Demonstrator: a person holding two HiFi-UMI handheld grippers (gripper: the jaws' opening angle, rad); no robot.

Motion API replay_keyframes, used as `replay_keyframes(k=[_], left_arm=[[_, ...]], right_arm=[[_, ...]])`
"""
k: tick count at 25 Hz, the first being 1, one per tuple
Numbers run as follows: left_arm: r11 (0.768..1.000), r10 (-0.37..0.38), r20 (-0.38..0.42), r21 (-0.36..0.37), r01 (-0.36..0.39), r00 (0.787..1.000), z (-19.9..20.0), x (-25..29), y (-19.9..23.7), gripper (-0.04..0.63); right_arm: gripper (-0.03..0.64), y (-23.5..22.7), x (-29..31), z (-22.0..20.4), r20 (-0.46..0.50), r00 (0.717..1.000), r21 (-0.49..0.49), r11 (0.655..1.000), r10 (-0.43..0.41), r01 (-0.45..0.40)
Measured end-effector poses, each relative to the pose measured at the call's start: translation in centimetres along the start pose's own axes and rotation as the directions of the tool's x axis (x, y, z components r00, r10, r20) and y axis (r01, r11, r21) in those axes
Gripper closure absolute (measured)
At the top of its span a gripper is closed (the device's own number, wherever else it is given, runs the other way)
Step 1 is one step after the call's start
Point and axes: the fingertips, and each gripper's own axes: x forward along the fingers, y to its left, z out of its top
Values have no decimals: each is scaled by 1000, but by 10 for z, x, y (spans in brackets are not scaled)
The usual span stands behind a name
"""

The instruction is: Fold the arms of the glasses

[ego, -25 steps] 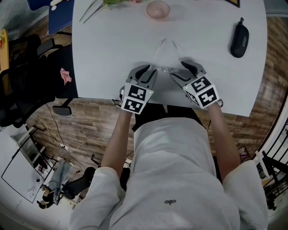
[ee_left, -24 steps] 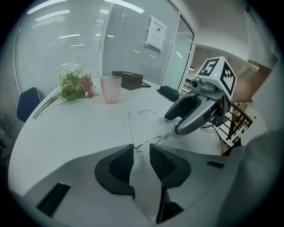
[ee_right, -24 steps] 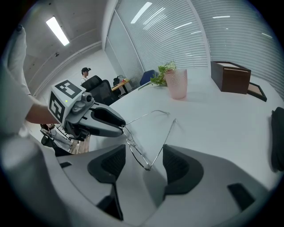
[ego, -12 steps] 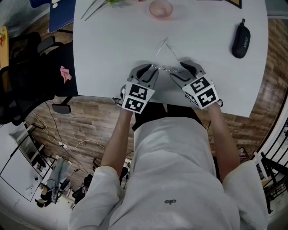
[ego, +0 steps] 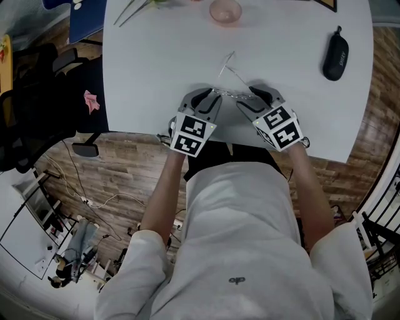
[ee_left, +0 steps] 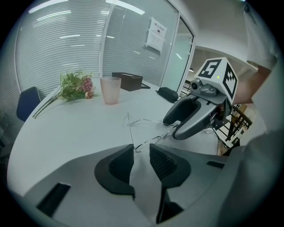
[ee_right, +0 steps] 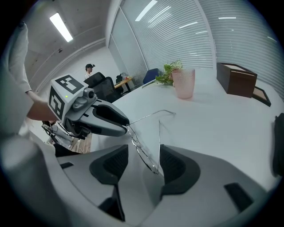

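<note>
Though thin silver wire glasses (ego: 231, 94) barely show on the white bench (ego: 156, 62) | left tool (ee_left: 141, 148) pinches their left end | right tool (ee_right: 144, 153) wide, just closing round right lens

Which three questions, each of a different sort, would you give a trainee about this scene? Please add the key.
1. True or false: the black glasses case lies between the two claws.
2. What is between the jaws of the right claw? A) the glasses case B) the wire-framed glasses C) a bunch of flowers
3. Name the thing that stands at the far edge of the white table, beyond the glasses.

Key: 1 false. 2 B; these jaws have just been closing, with the glasses between them. 3 the pink cup.
</note>
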Motion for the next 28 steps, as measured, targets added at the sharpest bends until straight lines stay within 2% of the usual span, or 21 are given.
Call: replay_keyframes(k=[28], left_arm=[[1000, 2, 7, -9, -2, 1000, -2, -3, 0, 479]], right_arm=[[493, 9, 5, -2, -20, 1000, -42, 999, -2, 1]])
